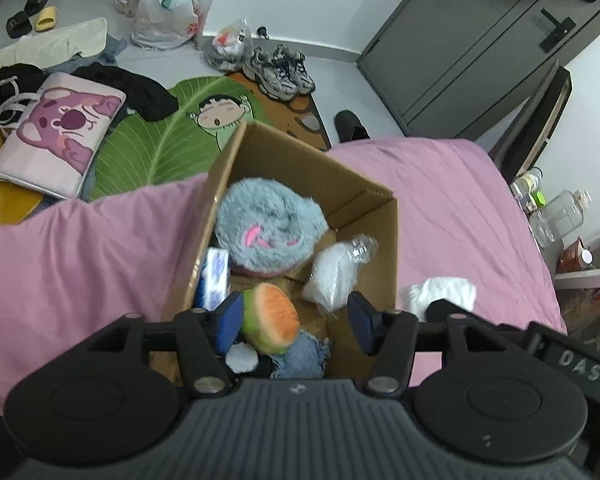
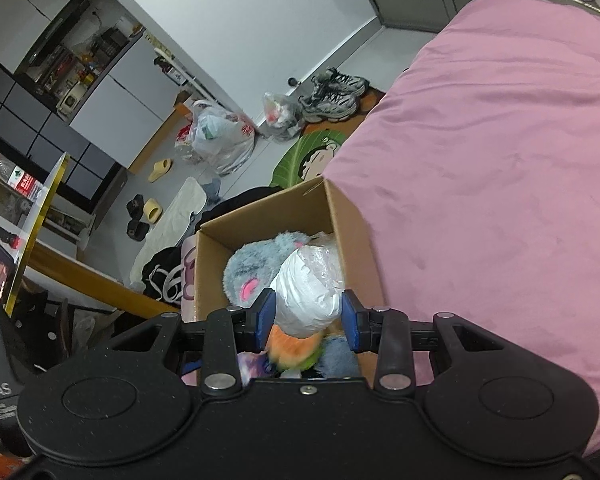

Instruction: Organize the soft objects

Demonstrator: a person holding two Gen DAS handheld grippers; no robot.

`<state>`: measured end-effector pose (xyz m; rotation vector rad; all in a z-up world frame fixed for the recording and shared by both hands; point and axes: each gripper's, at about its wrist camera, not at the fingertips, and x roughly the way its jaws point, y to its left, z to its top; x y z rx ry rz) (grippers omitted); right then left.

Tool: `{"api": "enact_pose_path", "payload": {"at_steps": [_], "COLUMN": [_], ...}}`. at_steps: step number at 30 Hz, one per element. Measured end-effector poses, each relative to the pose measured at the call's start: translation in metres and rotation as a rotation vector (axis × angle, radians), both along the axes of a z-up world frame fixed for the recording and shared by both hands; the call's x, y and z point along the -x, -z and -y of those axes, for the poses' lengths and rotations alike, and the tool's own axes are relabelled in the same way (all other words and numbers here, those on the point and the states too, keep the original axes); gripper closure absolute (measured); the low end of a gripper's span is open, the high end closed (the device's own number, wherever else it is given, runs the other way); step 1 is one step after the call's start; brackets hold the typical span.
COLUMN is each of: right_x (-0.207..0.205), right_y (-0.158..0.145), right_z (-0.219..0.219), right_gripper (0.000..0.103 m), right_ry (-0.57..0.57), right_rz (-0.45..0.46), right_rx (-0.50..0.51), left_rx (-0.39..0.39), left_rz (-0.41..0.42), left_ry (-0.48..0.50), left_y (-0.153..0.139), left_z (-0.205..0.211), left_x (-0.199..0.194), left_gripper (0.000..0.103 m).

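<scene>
A cardboard box (image 1: pixel 364 216) with stiff, straight walls is set on a pink sheet (image 1: pixel 460 208) that is soft and lightly creased. Inside it, a round grey fluffy plush (image 1: pixel 270 224) with pink marks is seen at the far end, a domed orange-and-green plush (image 1: pixel 270 318) near the front, a frayed denim piece (image 1: pixel 306 356) below that, and a blue-and-white pack (image 1: pixel 215 278) against the left wall.

The left gripper (image 1: pixel 294 322) is held over the box with its blue pads well apart; the orange plush lies by the left pad, and no grip on it is seen. The right gripper (image 2: pixel 307 316) is closed on a white bundle (image 2: pixel 308 300) in crinkled clear plastic, held above the box's right side. A white fluffy cloth (image 1: pixel 440 292) lies on the sheet just outside the right wall. Wide bare sheet is left to the right of the box.
</scene>
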<state>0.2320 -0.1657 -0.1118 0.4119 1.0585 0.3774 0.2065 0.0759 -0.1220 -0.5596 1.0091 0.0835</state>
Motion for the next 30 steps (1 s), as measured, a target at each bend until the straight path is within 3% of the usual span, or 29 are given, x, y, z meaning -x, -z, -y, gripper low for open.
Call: {"api": "enact_pose_path", "payload": {"at_steps": [8, 19, 25, 28, 30], "right_x": [0.001, 0.015, 0.027, 0.031, 0.033], "right_y": [0.001, -0.023, -0.036, -0.043, -0.047], "right_z": [-0.013, 0.0, 0.006, 0.011, 0.013], "right_gripper": [0.066, 0.047, 0.036, 0.025, 0.023], "right_ry": [-0.023, 0.01, 0.022, 0.034, 0.034], "right_rz": [-0.01, 0.038, 0.071, 0.087, 0.096], "right_rx": [-0.003, -0.007, -0.008, -0.005, -0.004], "left_rx": [-0.019, -0.112, -0.165, -0.196, -0.205], "left_rz": [-0.004, 0.009, 0.028, 0.026, 0.032], "left_ry": [-0.03, -0.048, -0.046, -0.055, -0.055], "left_y": [-0.008, -0.033, -0.049, -0.057, -0.062], "left_z": [-0.014, -0.011, -0.005, -0.004, -0.003], "left_x": [0.007, 0.02, 0.032, 0.038, 0.043], "left_gripper": [0.047, 0.016, 0.007, 0.007, 0.006]}}
